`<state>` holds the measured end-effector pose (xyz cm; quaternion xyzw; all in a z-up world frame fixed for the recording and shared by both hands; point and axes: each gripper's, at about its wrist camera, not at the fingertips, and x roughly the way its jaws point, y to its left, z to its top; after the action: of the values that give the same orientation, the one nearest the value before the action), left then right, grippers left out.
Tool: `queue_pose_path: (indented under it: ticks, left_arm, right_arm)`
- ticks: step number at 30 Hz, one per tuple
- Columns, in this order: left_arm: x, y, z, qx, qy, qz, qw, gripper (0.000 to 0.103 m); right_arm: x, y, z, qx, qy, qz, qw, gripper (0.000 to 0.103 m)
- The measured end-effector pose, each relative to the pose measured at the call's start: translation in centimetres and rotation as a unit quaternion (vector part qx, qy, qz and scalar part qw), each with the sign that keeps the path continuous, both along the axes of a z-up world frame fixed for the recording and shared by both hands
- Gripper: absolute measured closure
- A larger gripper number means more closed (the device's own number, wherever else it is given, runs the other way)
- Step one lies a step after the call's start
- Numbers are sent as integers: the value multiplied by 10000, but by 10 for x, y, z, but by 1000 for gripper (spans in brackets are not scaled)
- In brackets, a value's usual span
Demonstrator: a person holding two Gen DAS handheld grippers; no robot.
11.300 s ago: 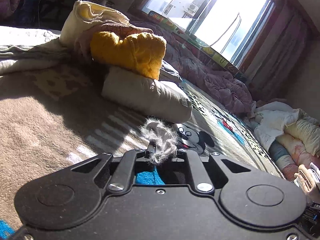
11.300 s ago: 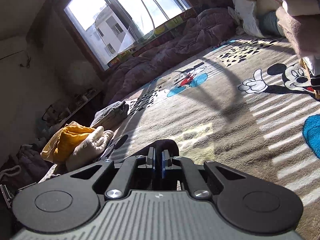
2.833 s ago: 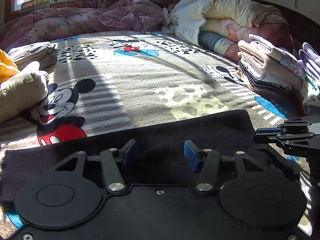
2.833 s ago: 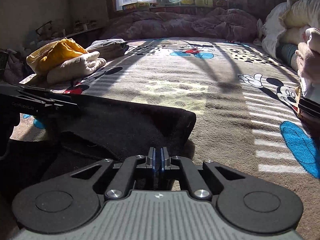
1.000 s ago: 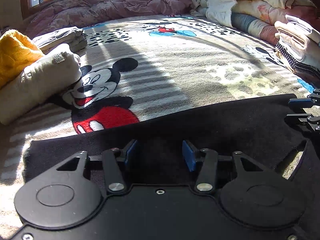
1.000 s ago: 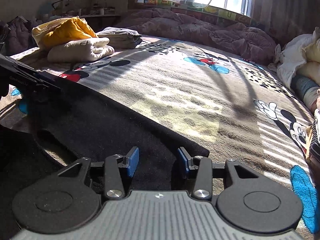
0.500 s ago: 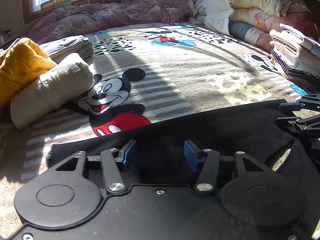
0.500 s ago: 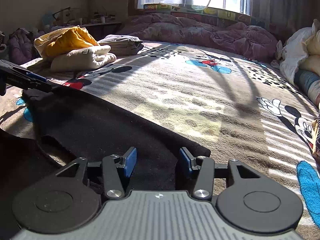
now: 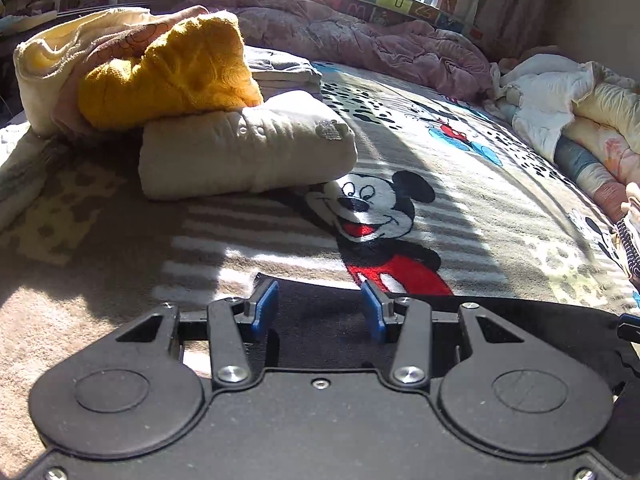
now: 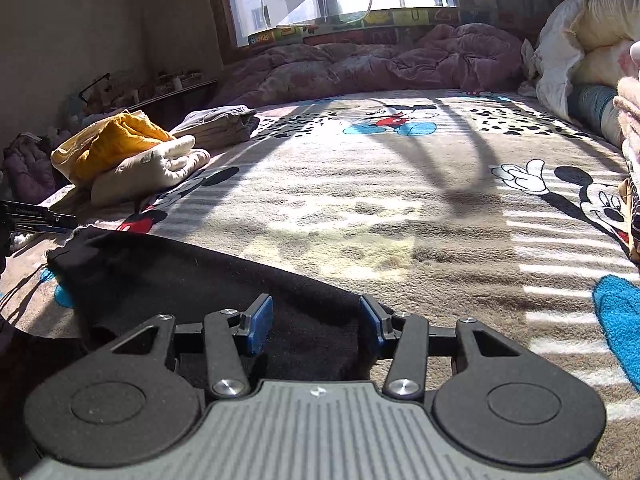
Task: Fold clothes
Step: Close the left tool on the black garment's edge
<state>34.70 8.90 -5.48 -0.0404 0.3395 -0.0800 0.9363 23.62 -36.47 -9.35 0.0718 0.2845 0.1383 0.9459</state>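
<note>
Left gripper (image 9: 318, 310) and right gripper (image 10: 316, 324) both gape over your black garment (image 10: 192, 276); it lies flat beneath them, long axis running between them. Right corner's nearest your right.

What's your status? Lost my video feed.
Left gripper open, right gripper open. Black garment flat on Mickey blanket, released. Folded cream bundle ahead, well apart.
</note>
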Motion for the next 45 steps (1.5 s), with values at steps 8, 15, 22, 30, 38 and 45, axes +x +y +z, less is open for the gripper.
queue_pose_path:
  ticks: [8, 15, 22, 30, 38, 45]
  left_arm:
    - [10, -1, 5, 587, 58, 225, 9980, 69]
    - [-38, -33, 7, 1087, -20, -1148, 9874, 68]
    - [-51, -35, 3, 918, -23, -1282, 9875, 63]
    - [-41, -11, 2, 431, 269, -915, 9945, 47]
    - [-54, 38, 20, 494, 64, 166, 9986, 47]
    - [-65, 43, 26, 149, -24, 414, 9990, 47]
  right_arm:
    - [5, -9, -7, 76, 114, -342, 9993, 53]
    - [7, -14, -11, 214, 217, -448, 9985, 52]
    - [8, -23, -14, 499, 274, -562, 9968, 53]
    - [10, -47, -20, 1382, 367, -470, 9886, 50]
    - [13, -59, -18, 1811, 396, -237, 9824, 41]
    - [13, -60, -15, 1701, 323, -300, 9844, 38]
